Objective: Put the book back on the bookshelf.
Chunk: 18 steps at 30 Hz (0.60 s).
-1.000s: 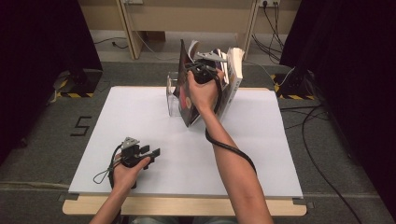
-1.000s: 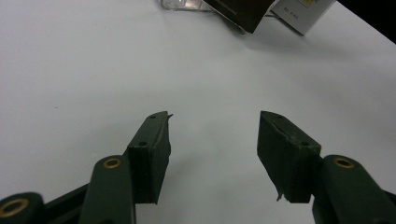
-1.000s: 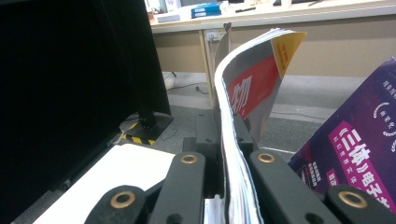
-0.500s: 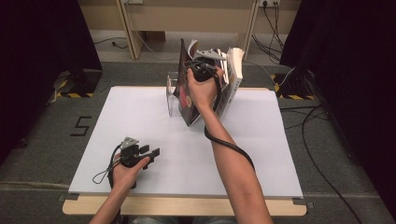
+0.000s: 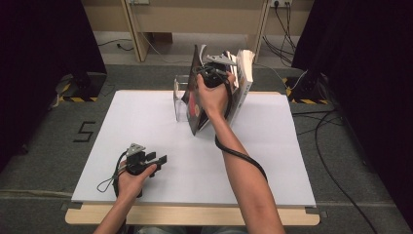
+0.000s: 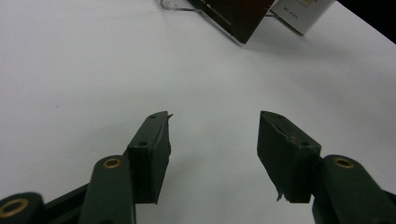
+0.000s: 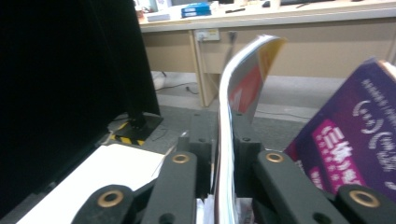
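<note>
White board covers the table [image 5: 146, 122], and behind it I see a wooden desk and dark curtains on both sides.

Near the front left corner of the surface the left gripper [image 5: 157, 160] rests low in the person's hand. Its jaws stand apart with nothing between them, which the left gripper view [image 6: 212, 140] shows well.

At the middle of the back edge stands a clear rack [image 5: 181, 100] with books leaning in it. The right gripper [image 5: 214, 73] is at the top of a thin magazine [image 5: 197, 105] that stands tilted in the rack, to the left of a thicker white book [image 5: 245, 73]. In the right gripper view the magazine [image 7: 233, 93] runs up between the two jaws and bends to the right above them. The jaws have just been opening a little, and a small gap shows between the left pad and the paper, so I judge the grip is loosened and not pressing any more. A purple book [image 7: 345, 140] leans at the right of it.

The step seems to be to leave the magazine in the rack. To do it well, the person should open the jaws slowly, wait to see that the magazine leans steady on its neighbours, and then lift the gripper straight up, so the soft pages do not catch on a pad and pull over.
</note>
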{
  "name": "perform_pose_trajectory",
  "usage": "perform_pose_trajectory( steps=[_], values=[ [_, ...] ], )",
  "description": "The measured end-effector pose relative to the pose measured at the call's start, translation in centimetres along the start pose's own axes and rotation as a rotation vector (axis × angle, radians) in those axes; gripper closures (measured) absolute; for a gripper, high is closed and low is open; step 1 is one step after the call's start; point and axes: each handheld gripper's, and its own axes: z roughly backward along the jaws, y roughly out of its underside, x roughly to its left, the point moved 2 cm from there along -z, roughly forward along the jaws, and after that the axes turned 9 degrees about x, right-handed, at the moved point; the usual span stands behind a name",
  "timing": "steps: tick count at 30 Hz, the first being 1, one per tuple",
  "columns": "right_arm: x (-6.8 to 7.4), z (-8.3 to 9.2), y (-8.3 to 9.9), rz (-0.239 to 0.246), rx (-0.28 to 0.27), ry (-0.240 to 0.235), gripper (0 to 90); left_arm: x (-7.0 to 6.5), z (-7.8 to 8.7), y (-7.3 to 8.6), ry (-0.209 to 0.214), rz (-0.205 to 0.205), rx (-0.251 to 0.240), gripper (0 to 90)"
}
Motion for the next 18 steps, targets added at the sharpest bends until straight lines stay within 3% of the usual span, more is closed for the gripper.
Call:
perform_pose_trajectory(
  steps=[9, 18],
  values=[
    [-1.1, 0.3, 0.6, -0.01, 0.042, 0.021, 76.5, -0.1, -0.1, 0.0, 0.0, -0.003, 0.002, 43.3],
    [-1.4, 0.7, 0.7, -0.01, 0.039, 0.028, 75.9, -0.1, -0.1, 0.1, -0.001, -0.004, 0.003, 43.3]
  ],
)
